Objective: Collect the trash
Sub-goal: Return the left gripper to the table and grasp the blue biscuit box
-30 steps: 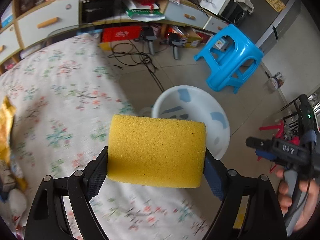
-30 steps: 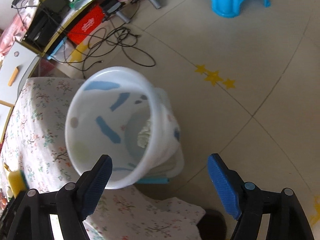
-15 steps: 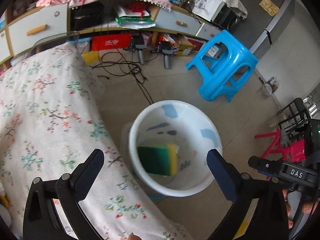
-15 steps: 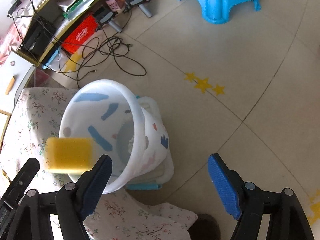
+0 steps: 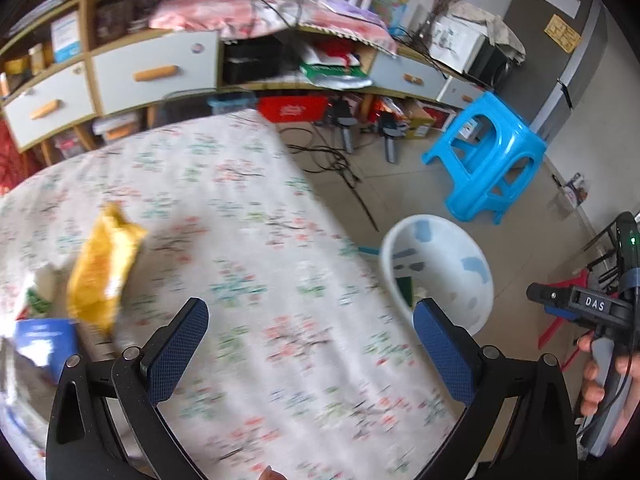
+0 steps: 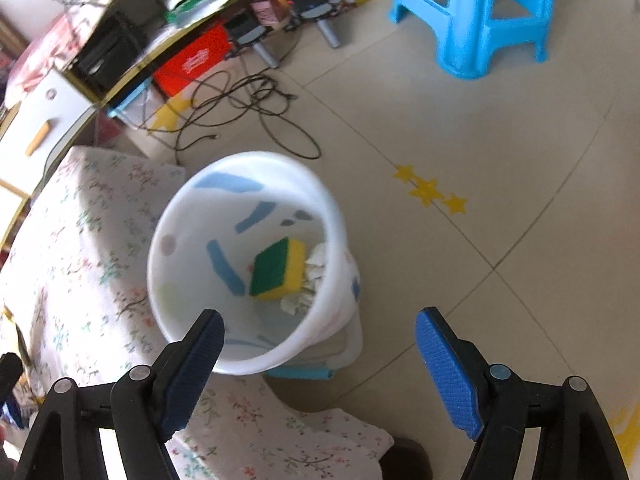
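Your floral-cloth desk (image 5: 248,240) ends beside the white plastic bucket (image 6: 176,280) on the floor. The yellow crumpled wrapper (image 5: 102,268) lies near its left edge; the yellow-green sponge (image 6: 278,270) sits inside the bucket. Your left gripper (image 5: 310,344) and right gripper (image 6: 318,364) have jaws spread, empty.

the bin (image 6: 256,264) in mid frame is smooth glossy white plastic. inside it, the sponge (image 6: 278,269) shows a rough matt green face on porous yellow foam, beside crumpled white paper (image 6: 316,264). the tablecloth (image 5: 248,264) is matt flowered cloth. the bag (image 5: 102,268) at left looks like shiny crinkled yellow plastic. the stool (image 5: 486,156) at upper right is glossy blue plastic. the floor (image 6: 500,152) is smooth, faintly shiny tile. both grippers' pads (image 6: 448,372) are textured blue rubber on matt black plastic.
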The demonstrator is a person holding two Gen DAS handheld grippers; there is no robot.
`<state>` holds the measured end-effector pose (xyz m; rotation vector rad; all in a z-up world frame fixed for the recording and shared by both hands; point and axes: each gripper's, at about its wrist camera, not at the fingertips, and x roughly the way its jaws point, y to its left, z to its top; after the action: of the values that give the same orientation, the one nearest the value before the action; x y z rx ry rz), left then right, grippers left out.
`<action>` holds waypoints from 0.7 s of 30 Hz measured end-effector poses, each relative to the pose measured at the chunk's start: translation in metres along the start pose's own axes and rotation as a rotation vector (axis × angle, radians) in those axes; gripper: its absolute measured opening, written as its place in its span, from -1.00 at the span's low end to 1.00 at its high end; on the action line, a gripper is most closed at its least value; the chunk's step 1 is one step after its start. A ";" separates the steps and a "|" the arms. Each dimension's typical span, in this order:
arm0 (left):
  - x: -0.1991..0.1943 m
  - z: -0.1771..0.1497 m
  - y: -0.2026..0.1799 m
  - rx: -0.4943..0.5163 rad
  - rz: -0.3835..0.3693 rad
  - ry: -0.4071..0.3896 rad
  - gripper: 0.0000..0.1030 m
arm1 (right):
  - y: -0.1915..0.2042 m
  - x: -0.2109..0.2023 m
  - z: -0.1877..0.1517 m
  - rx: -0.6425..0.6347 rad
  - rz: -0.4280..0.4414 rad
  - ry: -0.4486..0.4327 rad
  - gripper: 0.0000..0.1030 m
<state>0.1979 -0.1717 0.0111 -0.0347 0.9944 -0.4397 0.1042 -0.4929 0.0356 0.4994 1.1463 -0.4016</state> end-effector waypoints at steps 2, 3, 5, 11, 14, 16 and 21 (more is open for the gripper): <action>-0.014 -0.003 0.017 -0.007 0.012 -0.009 1.00 | 0.012 -0.004 -0.003 -0.020 0.007 -0.007 0.62; -0.020 -0.005 0.023 -0.010 0.017 -0.011 1.00 | 0.016 -0.005 -0.003 -0.026 0.010 -0.010 0.62; -0.032 -0.009 0.034 -0.018 0.030 -0.017 1.00 | 0.031 -0.008 -0.006 -0.049 0.020 -0.020 0.65; -0.067 -0.025 0.074 -0.035 0.083 -0.030 1.00 | 0.075 -0.013 -0.017 -0.125 0.042 -0.038 0.67; -0.082 -0.034 0.095 -0.049 0.112 -0.027 1.00 | 0.096 -0.014 -0.025 -0.165 0.055 -0.040 0.68; -0.094 -0.041 0.115 -0.069 0.130 -0.032 1.00 | 0.114 -0.014 -0.030 -0.198 0.063 -0.044 0.69; -0.114 -0.057 0.174 -0.183 0.166 -0.057 1.00 | 0.153 -0.012 -0.047 -0.269 0.080 -0.046 0.73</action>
<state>0.1582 0.0395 0.0320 -0.1273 0.9706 -0.1939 0.1477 -0.3397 0.0572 0.2979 1.1119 -0.1844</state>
